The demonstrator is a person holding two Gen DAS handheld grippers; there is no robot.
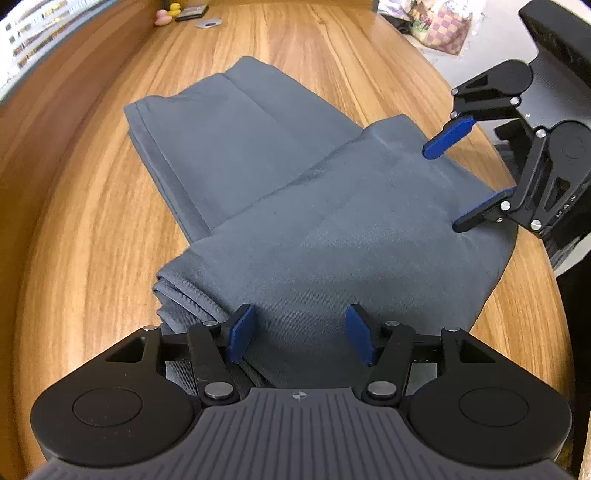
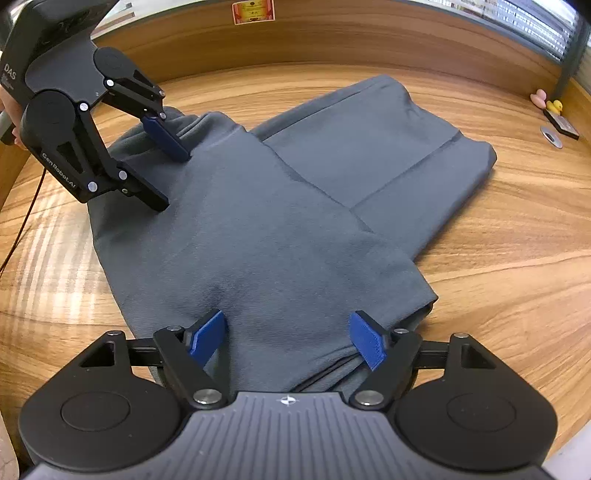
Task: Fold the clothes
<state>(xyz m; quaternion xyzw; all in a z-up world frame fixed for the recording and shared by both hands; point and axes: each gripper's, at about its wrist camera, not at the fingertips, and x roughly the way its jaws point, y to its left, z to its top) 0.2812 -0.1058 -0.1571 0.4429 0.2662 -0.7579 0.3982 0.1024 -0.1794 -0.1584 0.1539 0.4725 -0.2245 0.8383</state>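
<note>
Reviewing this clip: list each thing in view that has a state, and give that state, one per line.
Grey garment: lying flat on the wooden table, partly folded, one section laid over another.
Left tool: open, over the garment's near edge, gripping nothing.
Right tool: open, over the opposite edge, gripping nothing.
Rubber ducks: upright at the far table edge, pink and yellow side by side.

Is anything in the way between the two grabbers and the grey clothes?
No, nothing visible is. The left gripper and right gripper both sit open right over the folded grey garment. The toy ducks are far off at the table's back edge.
</note>
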